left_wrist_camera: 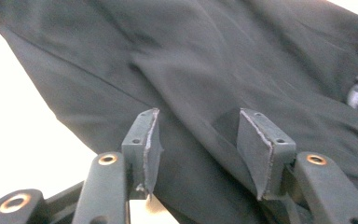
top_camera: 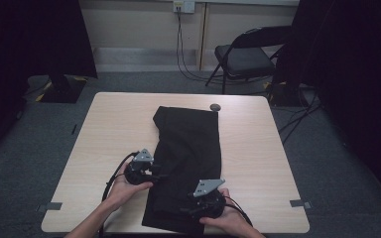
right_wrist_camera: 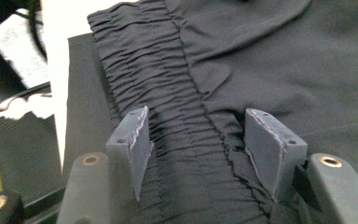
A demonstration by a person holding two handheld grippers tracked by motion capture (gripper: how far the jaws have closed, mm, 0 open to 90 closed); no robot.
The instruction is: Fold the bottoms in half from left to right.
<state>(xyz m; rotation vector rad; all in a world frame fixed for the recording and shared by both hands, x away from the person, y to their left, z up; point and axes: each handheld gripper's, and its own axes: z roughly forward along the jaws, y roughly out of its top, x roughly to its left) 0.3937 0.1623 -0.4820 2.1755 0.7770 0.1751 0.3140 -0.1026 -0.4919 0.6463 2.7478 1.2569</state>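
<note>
A pair of black trousers (top_camera: 188,163) is seen laid lengthwise along the middle of a light wooden table (top_camera: 104,134), with its far end near a small round grey object (top_camera: 215,106) and its near end reaching the table edge closest to the person. The left gripper (top_camera: 159,174) is held at the garment's left edge, about halfway along. In the left gripper view, its 2 jaws are seen spread over a fold of the dark cloth (left_wrist_camera: 205,84), with fabric lying between them but no pad pressed on it. The right gripper (top_camera: 191,210) is held over the near end of the garment, close to the table edge. In the right gripper view, the gathered elastic waistband (right_wrist_camera: 168,93) is seen running up between the 2 parted jaws; the pads stand on either side of the ruched band without pinching it. Beyond the table, a black folding chair (top_camera: 245,57) is seen against the wall, and cables (top_camera: 183,59) hang from a socket.
</note>
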